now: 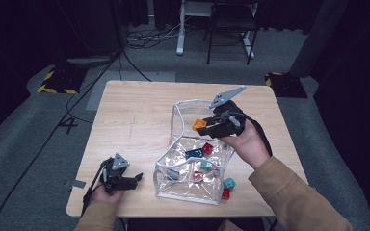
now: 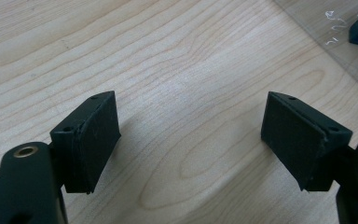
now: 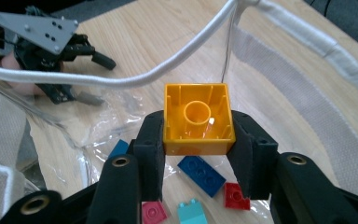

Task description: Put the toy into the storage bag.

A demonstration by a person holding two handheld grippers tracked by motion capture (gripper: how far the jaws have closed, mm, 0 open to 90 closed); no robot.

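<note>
An orange brick [image 3: 198, 119] sits between the pads of my right gripper [image 3: 196, 140], hollow underside toward the camera. In the high view this gripper [image 1: 203, 126] holds the orange brick [image 1: 198, 123] above the open mouth of a clear plastic bag [image 1: 173, 120] with white trim. Inside the bag lie several bricks, among them a blue one [image 3: 200, 175], a red one [image 3: 235, 196] and a teal one [image 3: 192, 212]. My left gripper [image 1: 136, 179] rests near the table's front left edge, left of the bag. Its jaws stand wide open over bare wood [image 2: 191, 140].
A teal brick [image 1: 229, 183] and a red brick [image 1: 225, 193] lie on the table by the bag's front right corner. The bag's clear wall [image 2: 345, 51] shows at the upper right of the left gripper view. Chair and desk legs stand on the floor beyond the table.
</note>
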